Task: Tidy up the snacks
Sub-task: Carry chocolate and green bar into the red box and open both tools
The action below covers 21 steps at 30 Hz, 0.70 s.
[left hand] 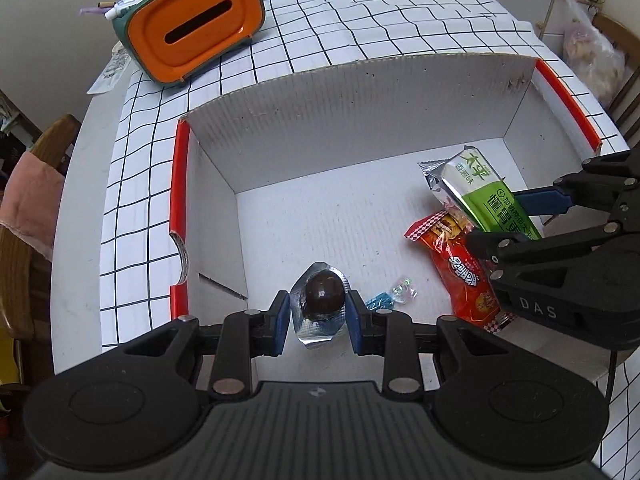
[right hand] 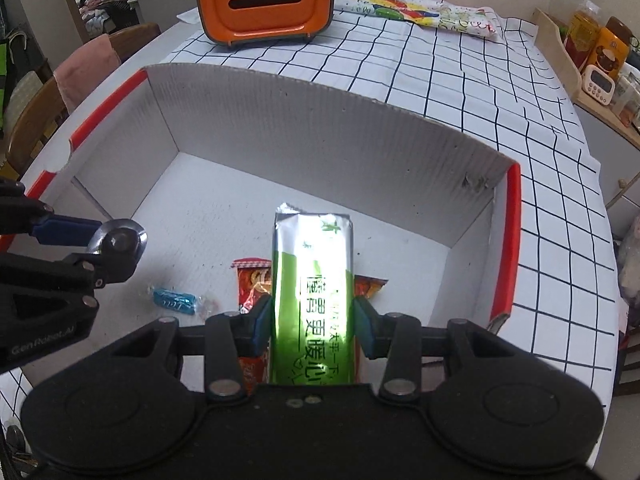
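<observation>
A round dark chocolate ball sealed in a clear and silver blister pack (left hand: 322, 307) sits pinched between the blue pads of the left gripper (left hand: 319, 326), whose jaws stand narrowly apart with the pack filling the gap; it hangs above the near part of the floor of a white corrugated cardboard box with red edges (left hand: 178, 184). At about three o'clock from it in the left wrist view, the right gripper (right hand: 311, 330) has its jaws closed against the sides of a long green and silver foil snack packet (right hand: 312, 292), held over the right side of the same box. Directly beneath that packet lies a red printed snack bag (left hand: 466, 276), and between the two grippers a small blue twist-wrapped candy (right hand: 176, 300) rests on the box floor. So two snacks appear already put away, and two more are poised over the box, not yet let go. Beyond the box, at twelve o'clock, the white tablecloth with a black grid (right hand: 440, 80) carries an orange and green tissue holder (right hand: 266, 0). No loose snacks show on the cloth, though much of the table is out of view.
</observation>
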Tool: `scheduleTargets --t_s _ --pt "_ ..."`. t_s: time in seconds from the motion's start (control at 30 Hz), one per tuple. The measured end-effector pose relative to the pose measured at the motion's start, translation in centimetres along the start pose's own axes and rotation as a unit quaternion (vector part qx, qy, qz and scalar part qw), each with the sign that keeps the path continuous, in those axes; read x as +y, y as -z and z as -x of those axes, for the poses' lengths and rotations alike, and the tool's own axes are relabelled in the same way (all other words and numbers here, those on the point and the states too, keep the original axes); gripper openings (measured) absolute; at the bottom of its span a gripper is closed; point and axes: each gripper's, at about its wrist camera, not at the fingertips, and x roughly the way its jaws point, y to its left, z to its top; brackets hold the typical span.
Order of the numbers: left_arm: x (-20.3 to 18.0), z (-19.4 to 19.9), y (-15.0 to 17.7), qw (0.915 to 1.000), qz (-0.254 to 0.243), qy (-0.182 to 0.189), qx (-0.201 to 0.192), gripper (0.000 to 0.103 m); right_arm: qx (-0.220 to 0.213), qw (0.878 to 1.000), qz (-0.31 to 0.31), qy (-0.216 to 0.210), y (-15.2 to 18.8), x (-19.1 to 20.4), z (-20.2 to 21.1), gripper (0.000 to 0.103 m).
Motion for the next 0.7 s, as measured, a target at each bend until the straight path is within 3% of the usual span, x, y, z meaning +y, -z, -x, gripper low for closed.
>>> scheduleTargets --t_s 0.27,0.4,0.7 --pt "-0.3 0.4 0.3 0.9998 -0.004 -0.009 -0.015 0.030 -0.013 1.000 0.003 0.000 0.2 0.0 0.8 0.042" --pt "0.0 1.2 0.7 0.9995 0.002 -0.004 -0.032 0.042 -0.022 1.000 0.001 0.003 0.4 0.1 1.7 0.042" --pt "0.7 4.1 2.4 0.9971 0.008 0.020 -0.073 0.052 -0.053 0.998 -0.022 0.002 1.6 0.9 5.8 0.043"
